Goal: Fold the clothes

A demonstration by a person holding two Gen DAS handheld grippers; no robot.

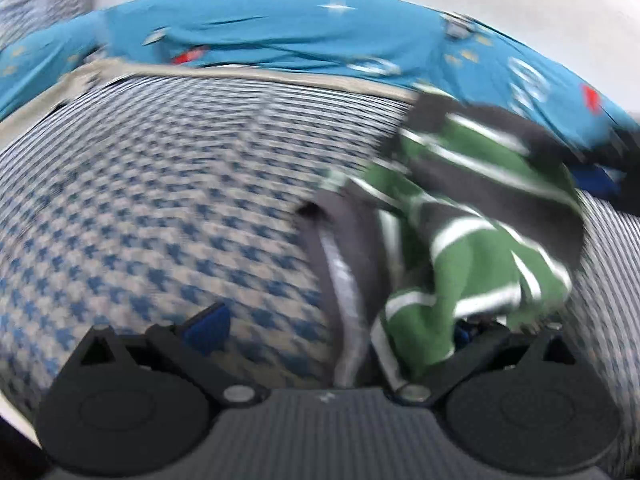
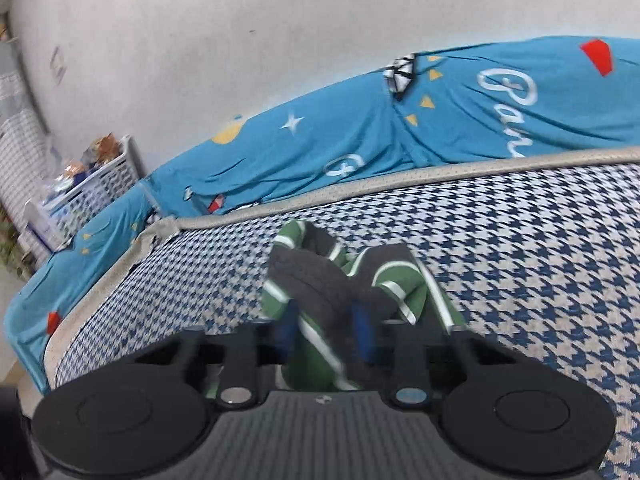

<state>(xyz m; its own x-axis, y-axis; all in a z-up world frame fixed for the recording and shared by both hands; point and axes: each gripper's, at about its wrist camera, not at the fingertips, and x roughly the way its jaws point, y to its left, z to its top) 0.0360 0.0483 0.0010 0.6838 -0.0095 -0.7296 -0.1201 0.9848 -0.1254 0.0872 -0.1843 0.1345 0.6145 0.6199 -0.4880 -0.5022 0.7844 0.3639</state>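
**Getting a hold on the stripy top**

I am working at a bed point(image 2: 520, 248) with a blue and white checked cover. The green, grey and white striped top point(image 2: 320, 280) is lying crumpled on it, near the blue star sheet point(image 2: 460, 120) by the wall.

My right claw point(image 2: 326, 330) is pinching a bunch of the top between its blue pads, almost closed, so I think I am gripping it to pull it out flat.

My left claw point(image 1: 340, 324) is standing wide open. The top is draped over its right finger, but nothing is squeezed, so I think it is reaching for another edge.
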